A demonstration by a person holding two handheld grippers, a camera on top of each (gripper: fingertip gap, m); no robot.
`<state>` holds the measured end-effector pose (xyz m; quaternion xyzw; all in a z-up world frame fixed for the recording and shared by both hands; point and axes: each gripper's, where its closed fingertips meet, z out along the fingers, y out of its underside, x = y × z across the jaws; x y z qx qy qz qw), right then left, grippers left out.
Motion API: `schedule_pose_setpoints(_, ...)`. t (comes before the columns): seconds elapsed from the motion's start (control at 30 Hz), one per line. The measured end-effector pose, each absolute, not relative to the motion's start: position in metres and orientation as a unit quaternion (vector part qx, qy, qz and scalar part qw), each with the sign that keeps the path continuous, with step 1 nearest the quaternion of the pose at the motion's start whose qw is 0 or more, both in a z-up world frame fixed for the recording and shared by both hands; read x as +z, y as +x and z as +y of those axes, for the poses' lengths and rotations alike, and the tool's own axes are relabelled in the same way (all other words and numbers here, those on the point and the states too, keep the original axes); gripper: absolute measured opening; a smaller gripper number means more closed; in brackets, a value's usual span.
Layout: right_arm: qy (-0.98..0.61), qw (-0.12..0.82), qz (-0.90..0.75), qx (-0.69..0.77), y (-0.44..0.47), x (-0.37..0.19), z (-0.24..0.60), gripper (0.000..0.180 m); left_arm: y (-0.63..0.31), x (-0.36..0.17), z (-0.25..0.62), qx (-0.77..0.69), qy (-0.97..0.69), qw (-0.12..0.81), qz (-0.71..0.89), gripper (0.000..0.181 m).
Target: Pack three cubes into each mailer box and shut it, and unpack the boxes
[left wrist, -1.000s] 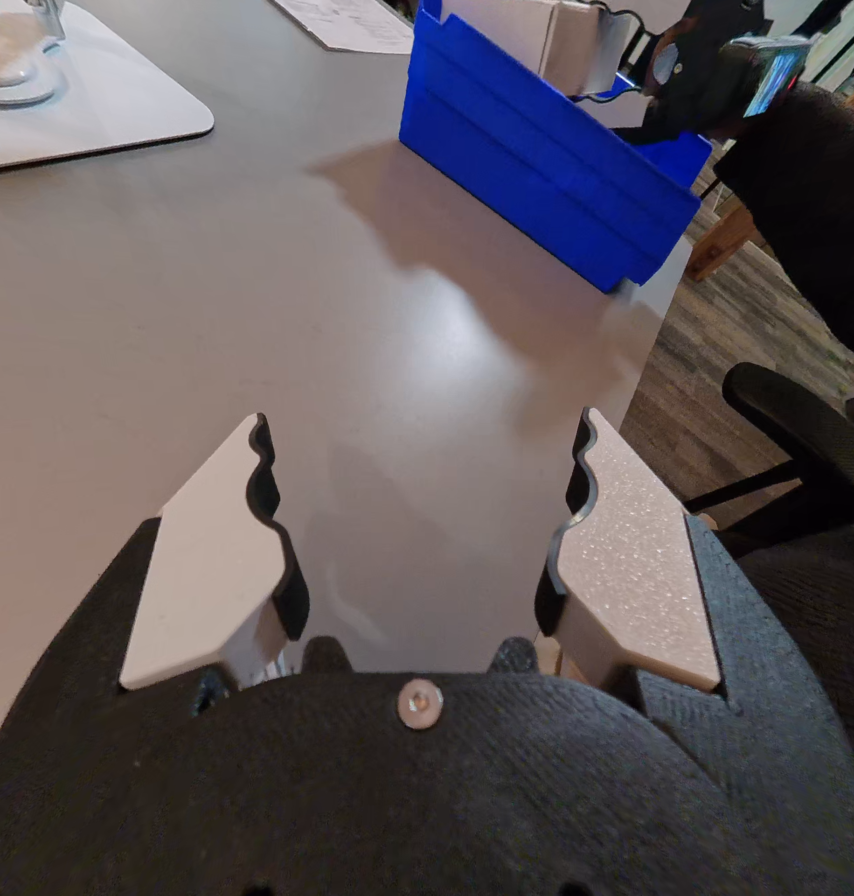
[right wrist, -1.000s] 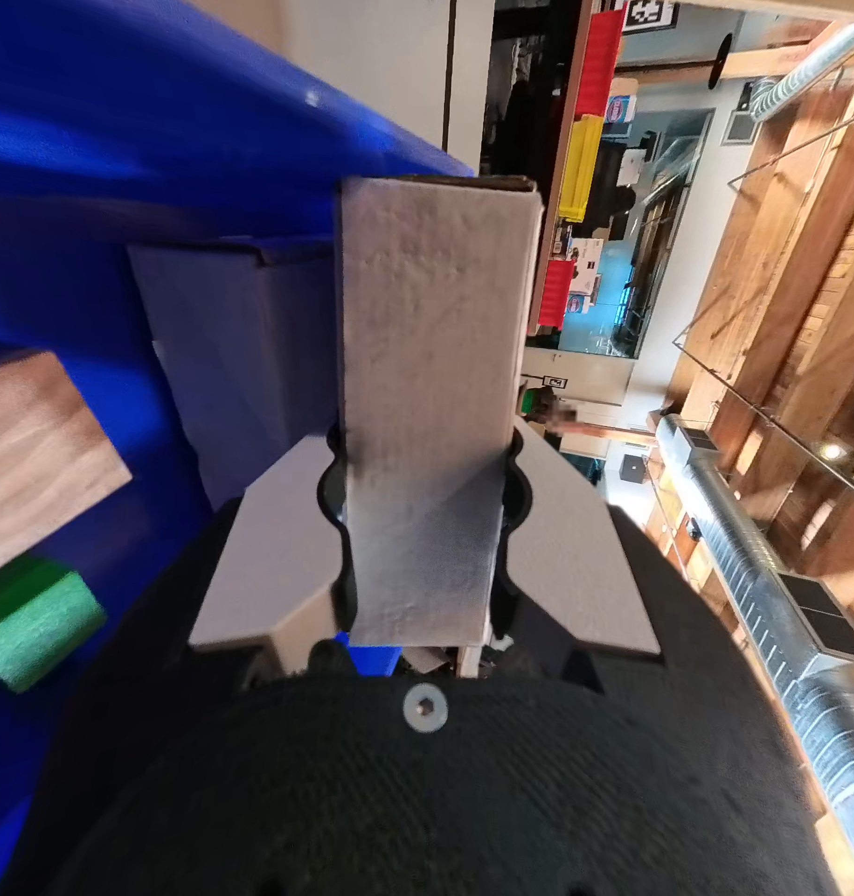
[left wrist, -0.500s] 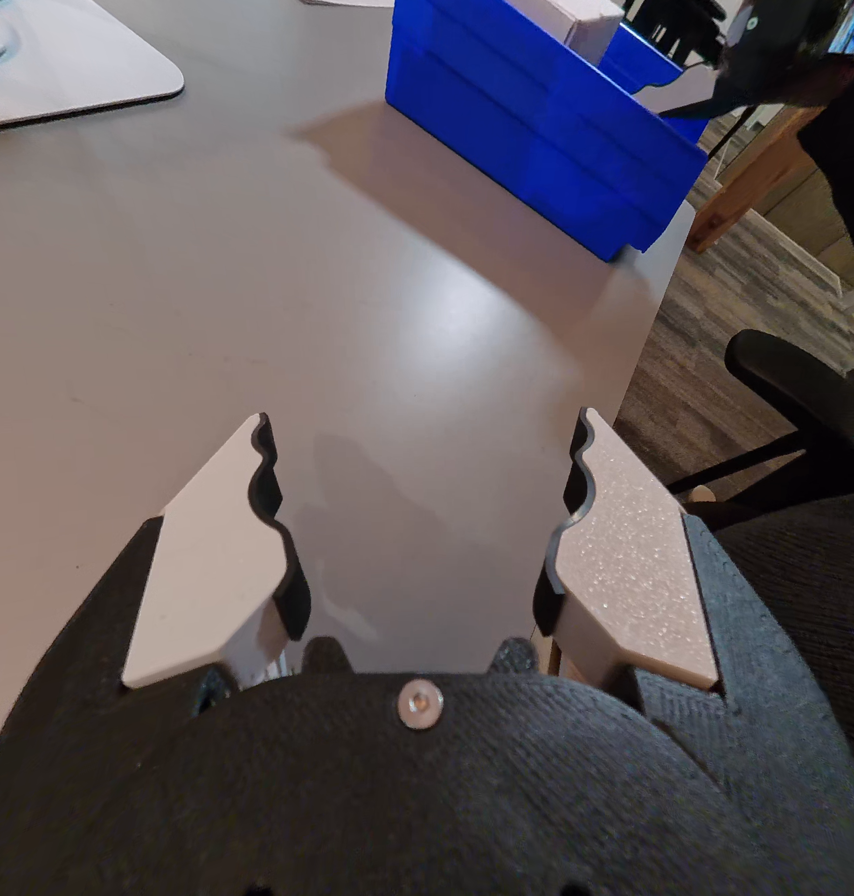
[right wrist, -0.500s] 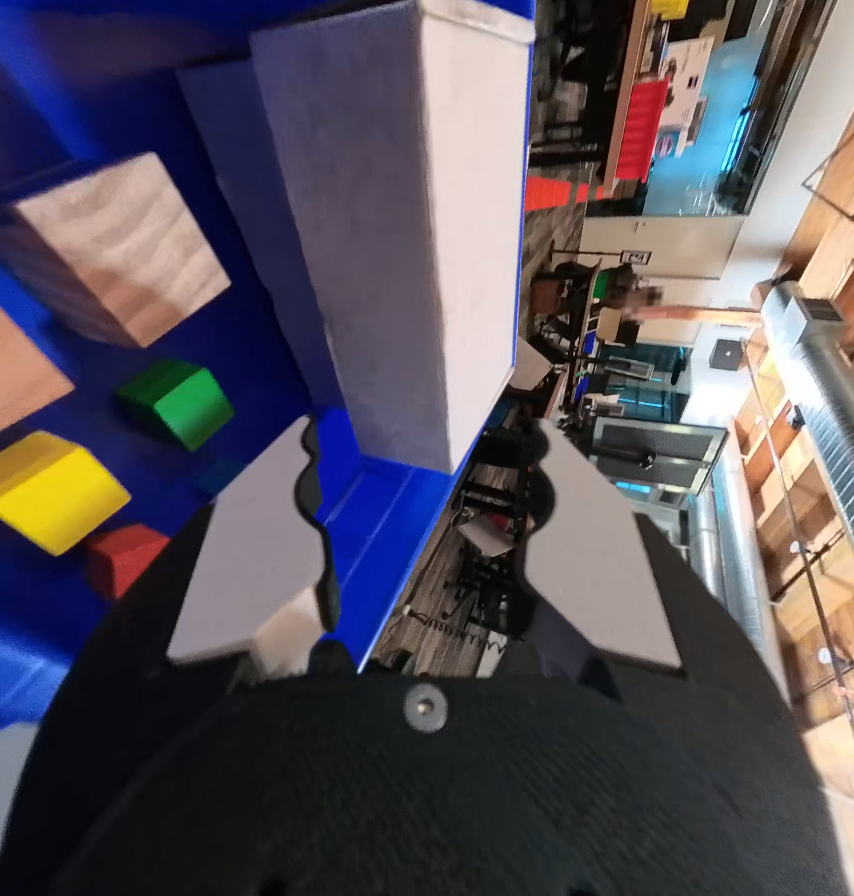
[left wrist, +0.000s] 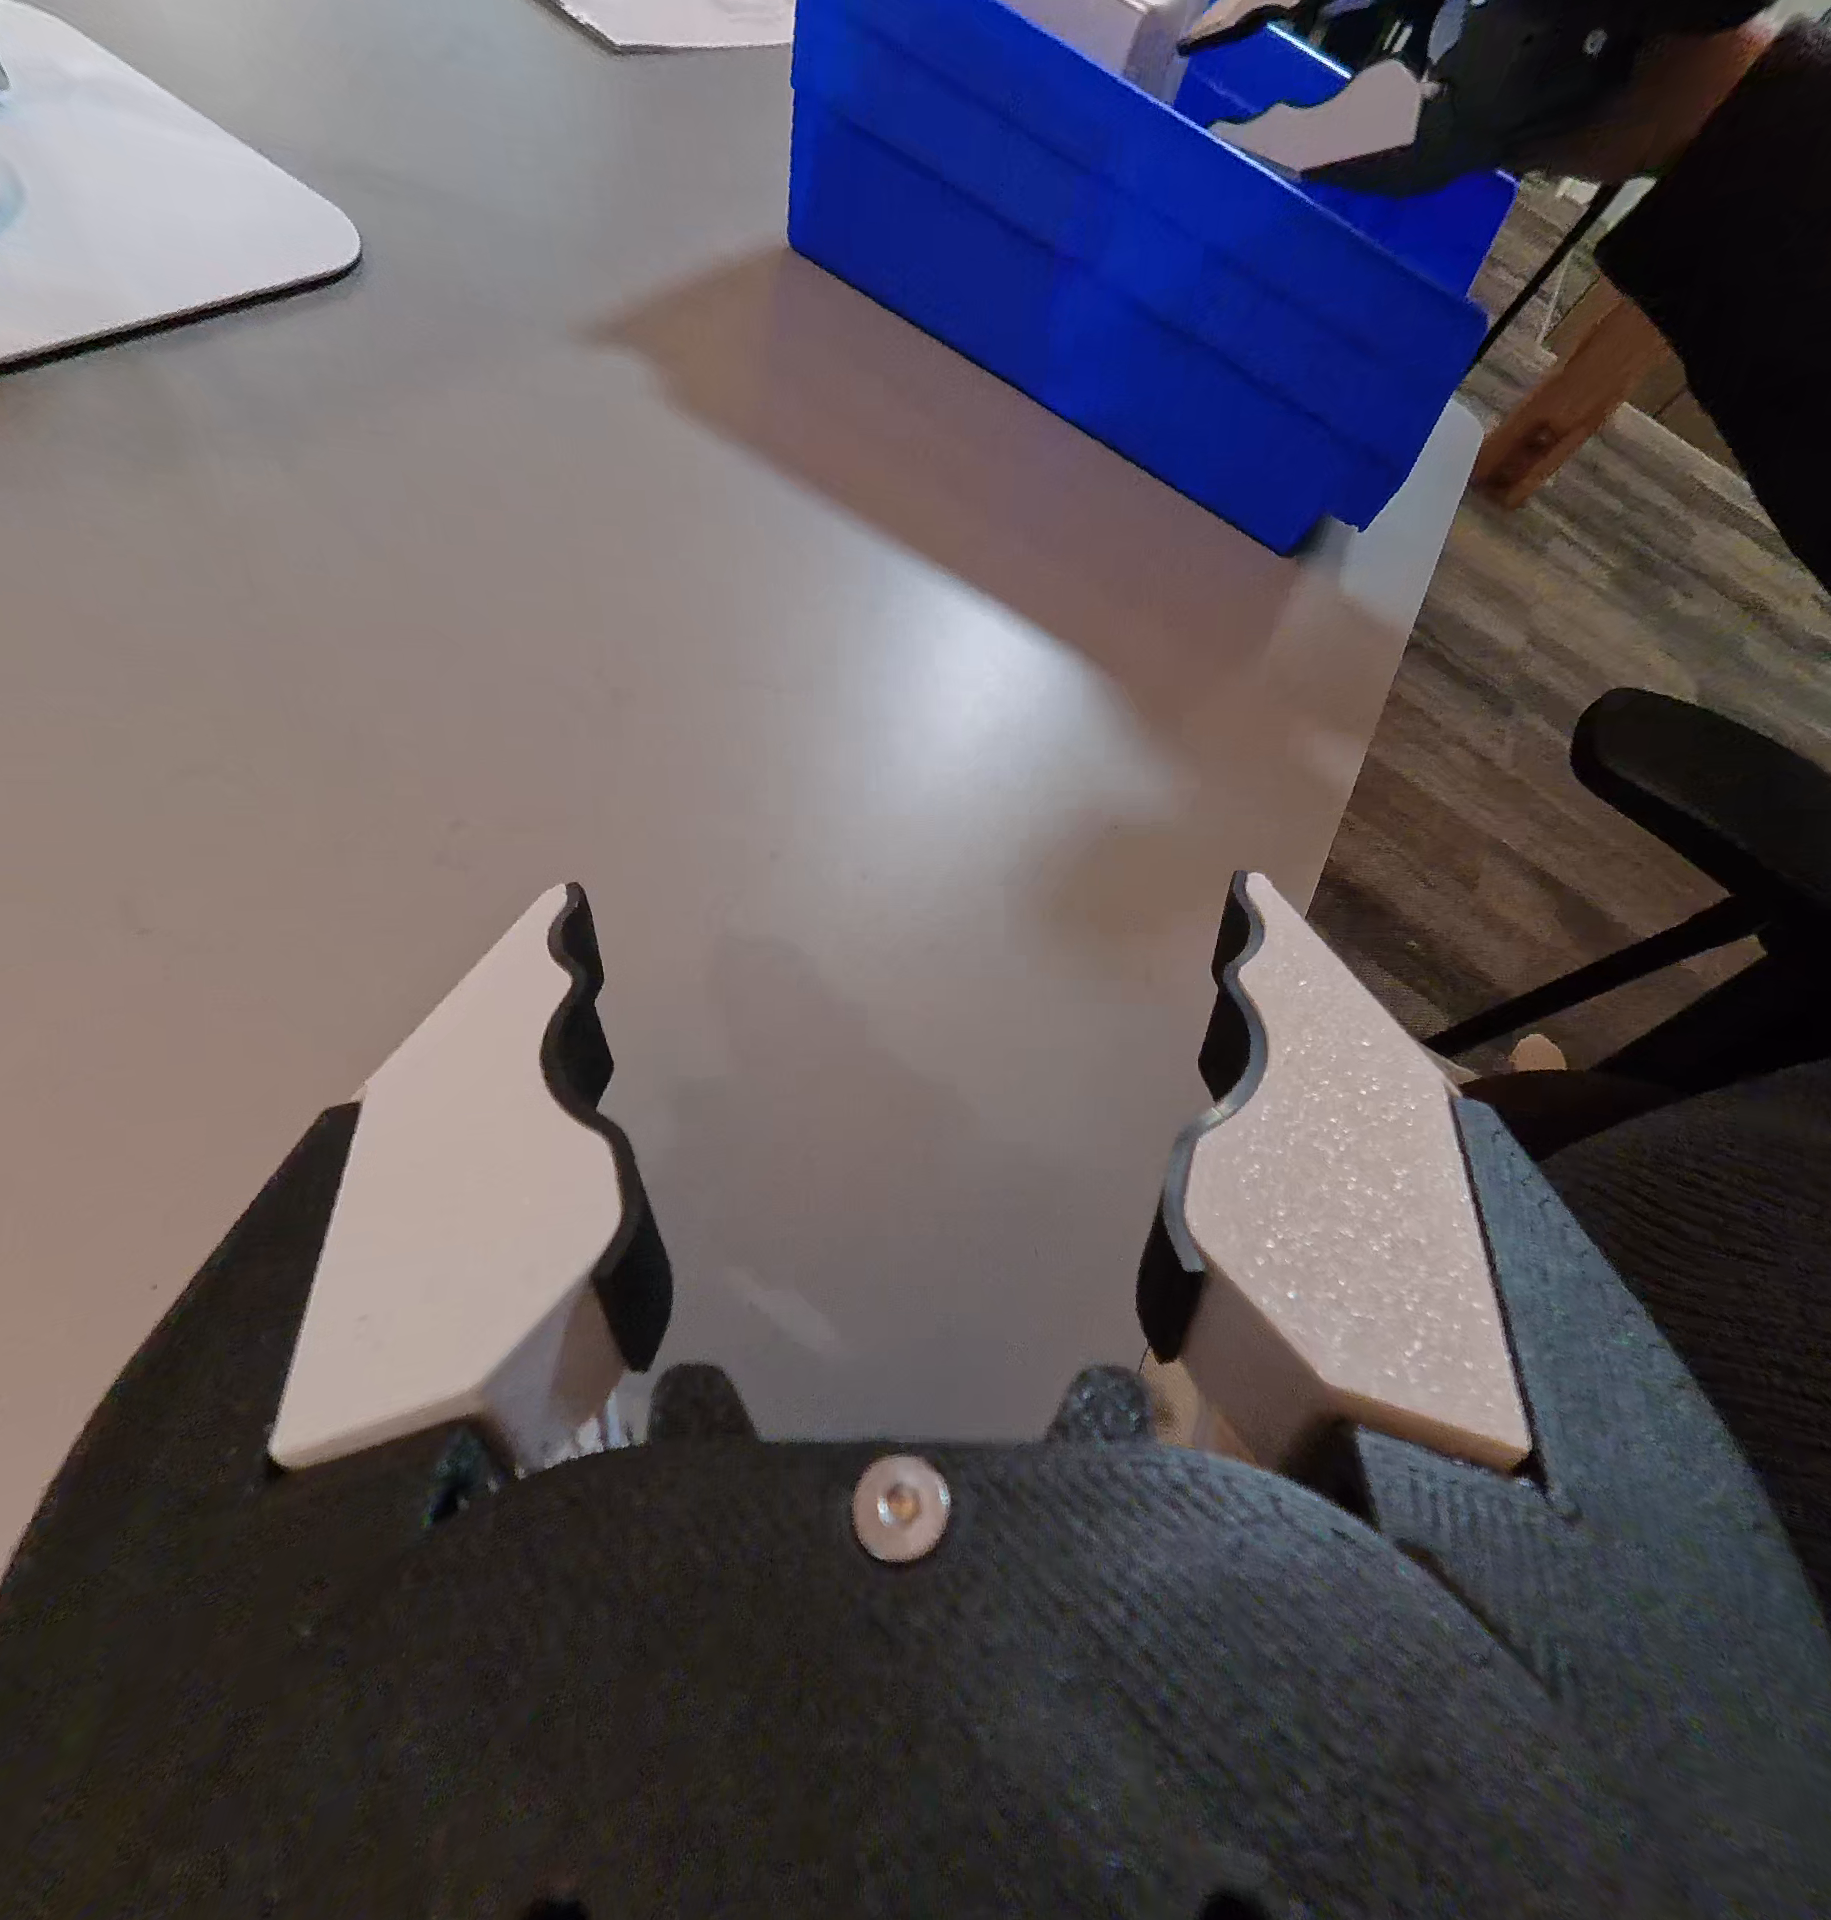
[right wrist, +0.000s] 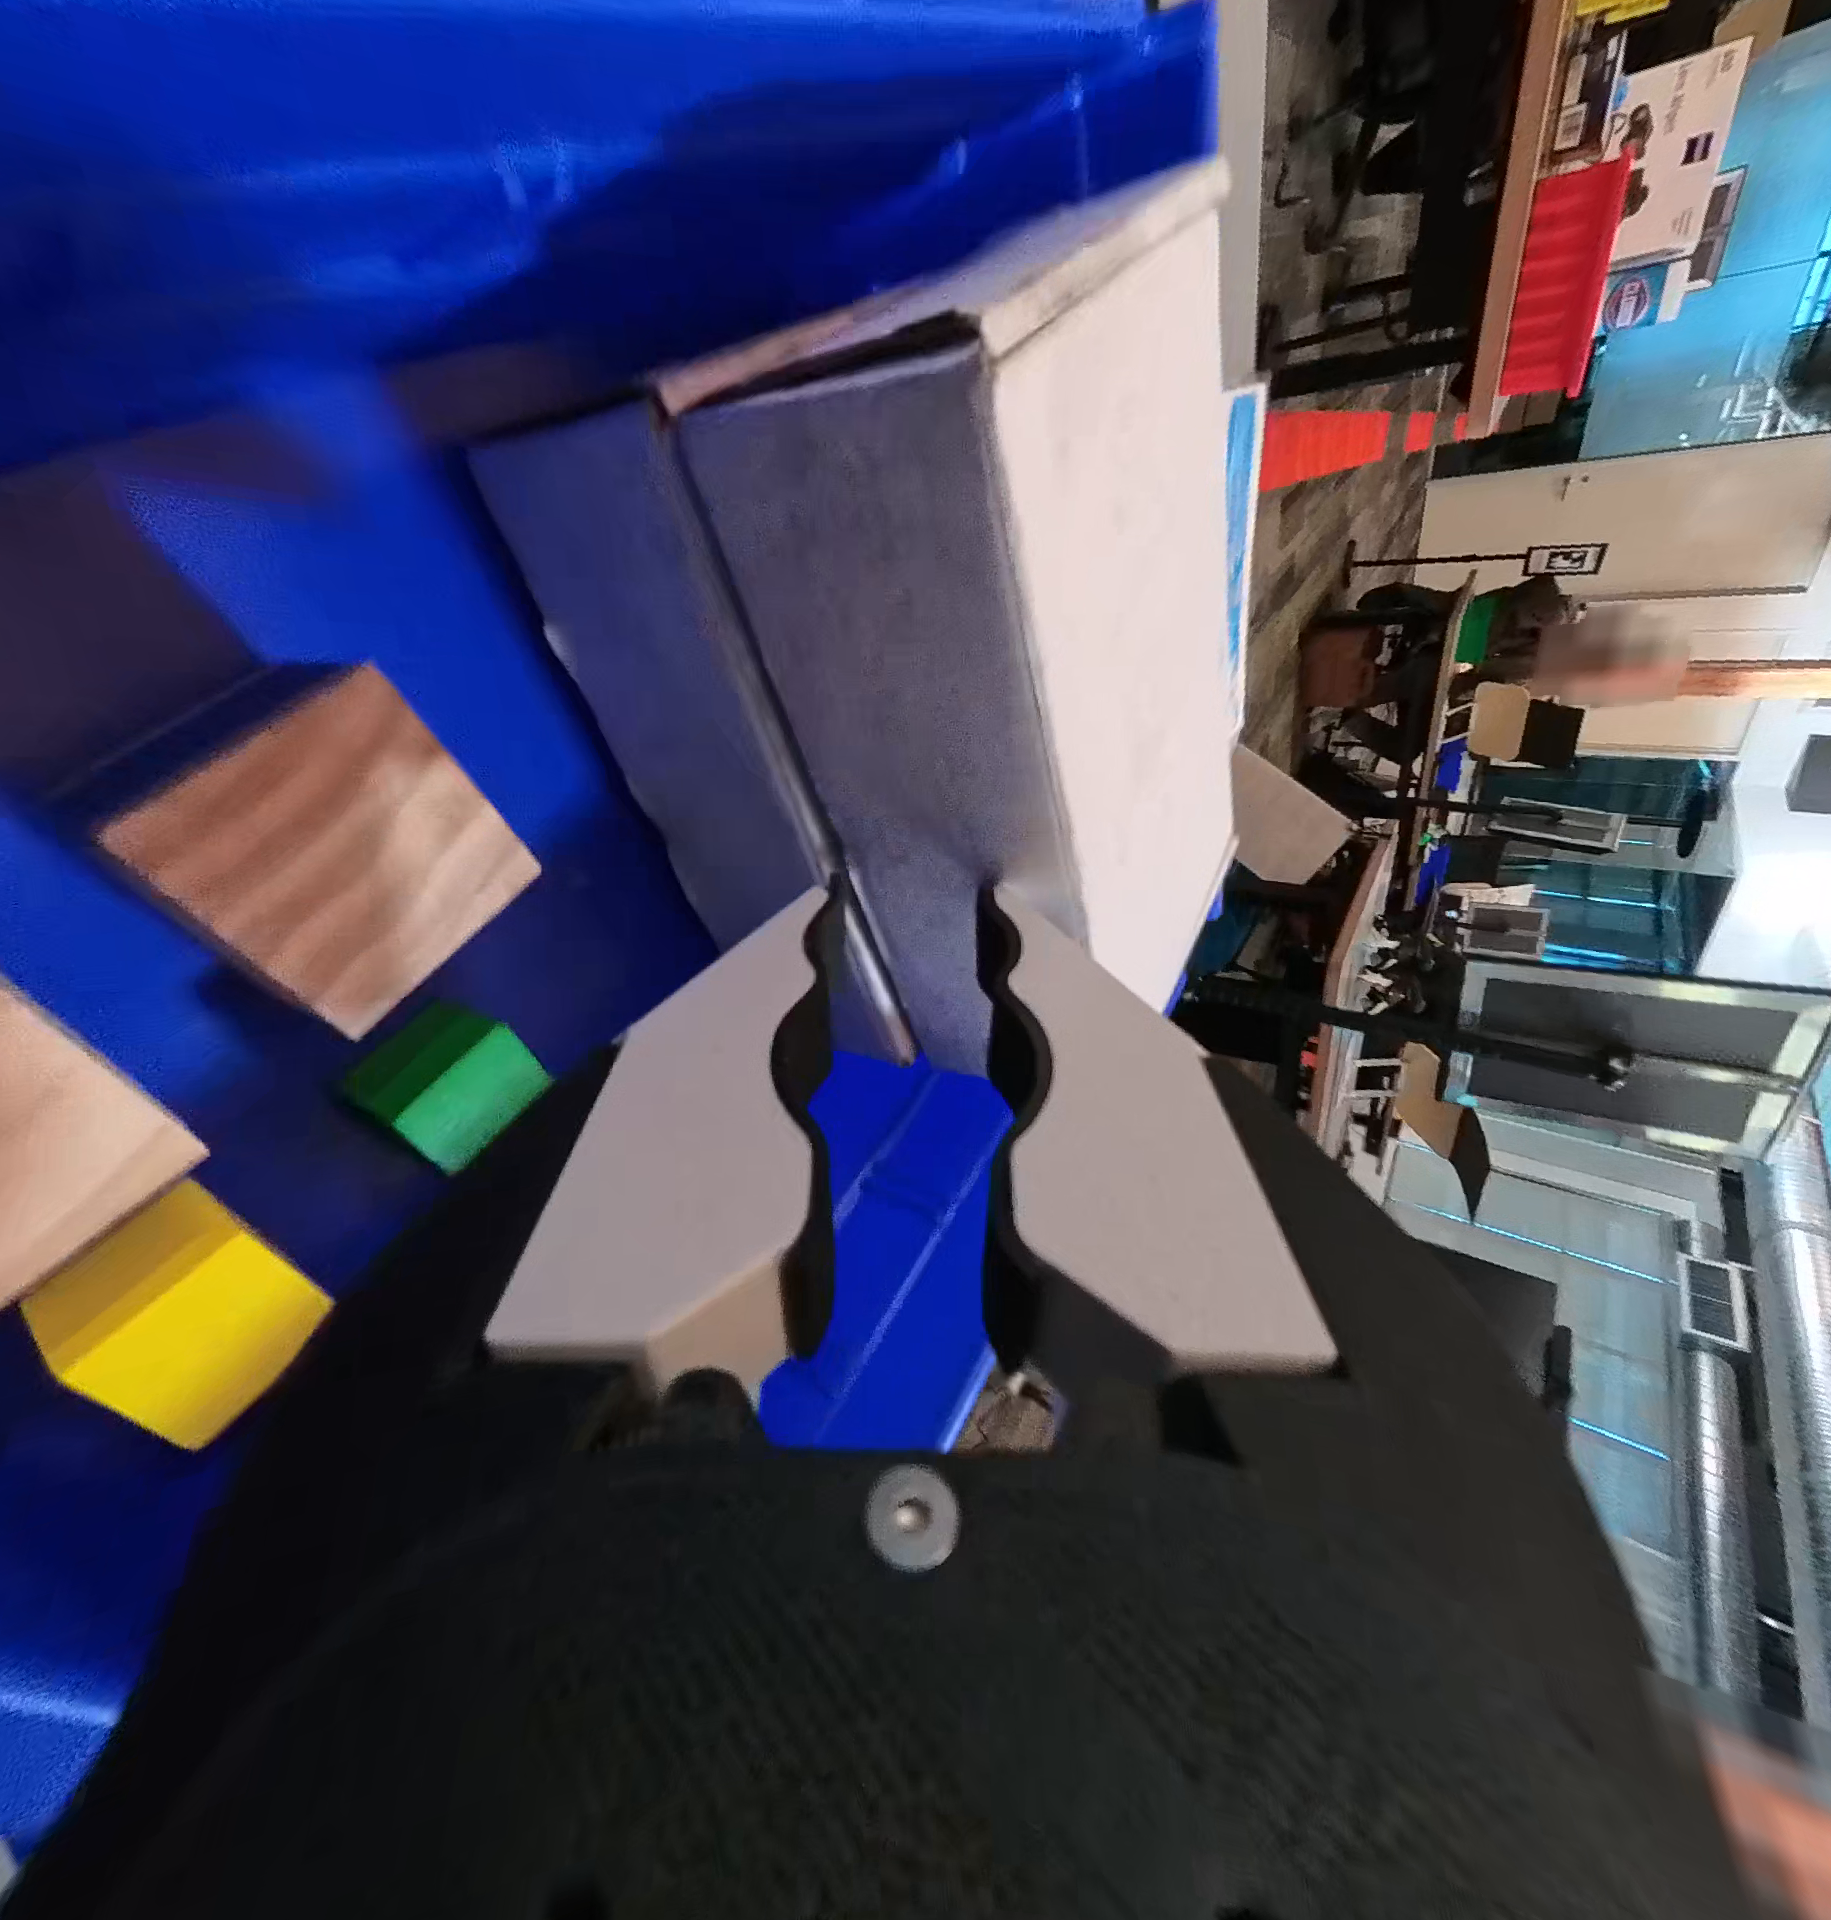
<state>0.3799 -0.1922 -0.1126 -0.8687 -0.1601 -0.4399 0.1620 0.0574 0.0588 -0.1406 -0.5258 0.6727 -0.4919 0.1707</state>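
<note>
Left gripper [left wrist: 906,940], black body with pale angular fingers: held above the bare grey tabletop [left wrist: 391,623], fingers spread wide, nothing between them.

Blue plastic bin [left wrist: 1098,270] with ribbed wall: at one o'clock from the left gripper, well apart, at the table's far right corner. A white rounded mat [left wrist: 163,229] lies at eleven o'clock; a black office chair [left wrist: 1721,810] stands off the table edge at three o'clock.

Right gripper [right wrist: 911,914], same build: tilted into the bin, fingers drawn to a narrow gap. The bin's blue rim [right wrist: 890,1226] shows between them; whether the tips touch the box ahead I cannot tell.

White cardboard mailer box [right wrist: 890,665]: on edge inside the bin, at twelve o'clock from the right gripper, a second like box [right wrist: 620,665] just beside it.

Cubes on the bin floor, nine to ten o'clock: small green cube [right wrist: 454,1091], yellow cube [right wrist: 173,1320], two larger plain wooden cubes [right wrist: 319,842].
</note>
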Motion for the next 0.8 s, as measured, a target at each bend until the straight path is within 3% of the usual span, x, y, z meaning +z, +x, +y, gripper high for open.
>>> schedule_pose_setpoints(0.37, -0.873, 0.208, -0.132, -0.421, 0.362, -0.106, -0.182, 0.029, 0.055, -0.144, 0.061, -0.491, -0.529, 0.167, 0.672, 0.116)
schedule_pose_setpoints(0.63, -0.781, 0.407, 0.205, -0.426, 0.361, -0.053, -0.275, 0.043, 0.054, -0.148, 0.060, -0.493, -0.528, 0.157, 0.674, 0.115)
schedule_pose_setpoints(0.8, -0.723, 0.446, 0.387, -0.358, 0.378, -0.081, -0.337, 0.055, 0.054, -0.149, 0.054, -0.494, -0.521, 0.149, 0.679, 0.115)
